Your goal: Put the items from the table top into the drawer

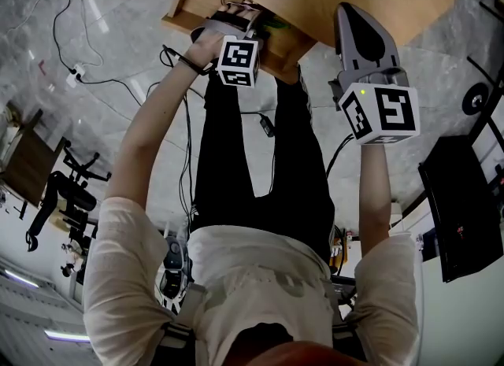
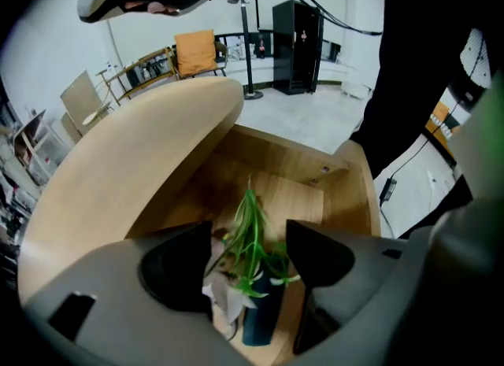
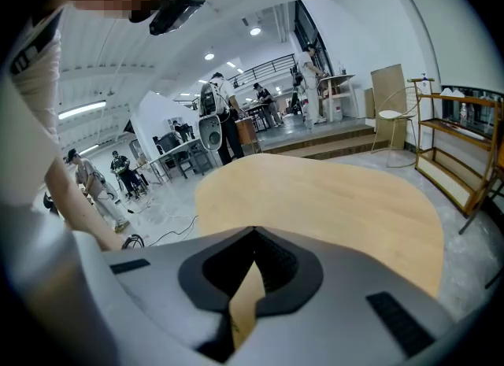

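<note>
My left gripper [image 2: 250,240] hangs over the open drawer [image 2: 346,199] with its jaws apart, pressing on nothing. Below them, inside the drawer, sits the small green plant [image 2: 250,227] in its dark pot, with a pale crumpled thing [image 2: 224,297] just to its left. I judge the plant light and top-heavy, with soft, floppy leaves, so any further hold belongs on the stiff, smooth pot. My right gripper [image 3: 252,246] is closed on nothing over the bare table top [image 3: 339,199].
</note>
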`<control>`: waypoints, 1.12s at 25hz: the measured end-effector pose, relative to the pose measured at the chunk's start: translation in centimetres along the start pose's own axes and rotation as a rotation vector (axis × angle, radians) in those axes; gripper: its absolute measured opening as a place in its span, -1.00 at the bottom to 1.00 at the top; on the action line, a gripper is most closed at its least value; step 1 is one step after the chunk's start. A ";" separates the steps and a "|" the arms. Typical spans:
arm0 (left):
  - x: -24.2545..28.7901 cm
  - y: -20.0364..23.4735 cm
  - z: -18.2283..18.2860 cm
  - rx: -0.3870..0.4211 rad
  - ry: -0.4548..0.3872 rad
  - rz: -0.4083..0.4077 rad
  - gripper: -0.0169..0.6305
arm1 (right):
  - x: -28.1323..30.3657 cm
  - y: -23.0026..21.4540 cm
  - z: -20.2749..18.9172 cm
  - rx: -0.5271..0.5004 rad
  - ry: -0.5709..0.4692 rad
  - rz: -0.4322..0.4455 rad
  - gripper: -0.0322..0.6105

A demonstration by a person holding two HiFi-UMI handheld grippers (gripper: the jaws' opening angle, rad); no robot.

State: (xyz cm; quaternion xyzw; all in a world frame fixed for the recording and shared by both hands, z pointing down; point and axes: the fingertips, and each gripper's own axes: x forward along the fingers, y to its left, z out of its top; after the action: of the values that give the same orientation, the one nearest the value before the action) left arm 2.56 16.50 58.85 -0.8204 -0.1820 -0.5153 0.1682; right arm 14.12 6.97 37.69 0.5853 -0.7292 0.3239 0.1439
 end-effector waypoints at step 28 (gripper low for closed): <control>-19.3 9.2 3.3 -1.196 -0.586 0.153 -0.92 | 0.3 9.3 8.5 -0.052 -0.091 0.076 -0.89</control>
State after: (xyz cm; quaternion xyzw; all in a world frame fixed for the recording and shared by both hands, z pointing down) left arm 1.73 7.55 39.14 -0.8889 0.1554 -0.2698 -0.3359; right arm 6.72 2.30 28.71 0.5674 -0.7650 0.2830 0.1132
